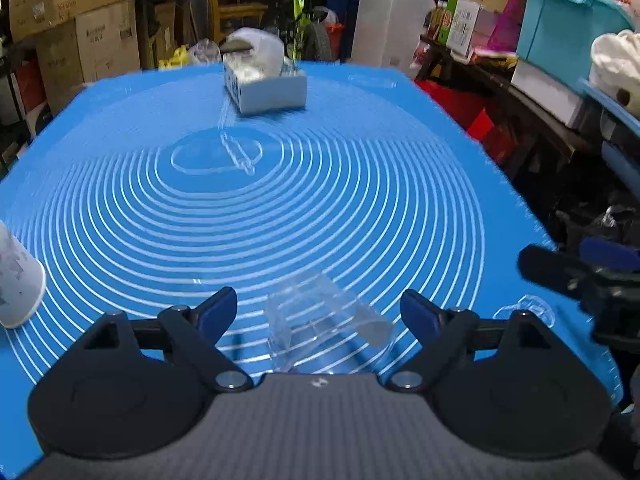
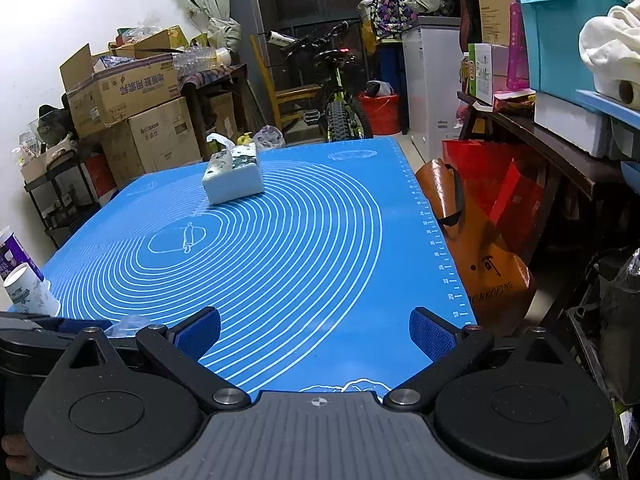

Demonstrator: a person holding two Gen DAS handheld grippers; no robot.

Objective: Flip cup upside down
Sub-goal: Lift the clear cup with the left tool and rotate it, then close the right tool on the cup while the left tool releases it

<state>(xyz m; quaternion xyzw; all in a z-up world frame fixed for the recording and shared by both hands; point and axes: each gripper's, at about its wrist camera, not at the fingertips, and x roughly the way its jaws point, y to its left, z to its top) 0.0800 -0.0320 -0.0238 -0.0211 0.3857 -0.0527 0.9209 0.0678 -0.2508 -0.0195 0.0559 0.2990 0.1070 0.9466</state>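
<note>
A clear plastic cup [image 1: 324,320] lies on its side on the blue mat [image 1: 320,208], between the fingers of my left gripper [image 1: 320,312]. The left gripper is open and its pads do not touch the cup. In the right wrist view only a sliver of the clear cup [image 2: 126,326] shows, behind the left gripper's body at the lower left. My right gripper [image 2: 316,334] is open and empty above the mat's near right part [image 2: 320,248]. It shows as a dark shape [image 1: 576,276] at the right edge of the left wrist view.
A white paper cup [image 1: 18,280] stands upside down at the mat's left edge, also seen in the right wrist view [image 2: 28,290]. A tissue box [image 1: 266,84] sits at the far middle of the mat. Boxes, a bicycle and shelves surround the table.
</note>
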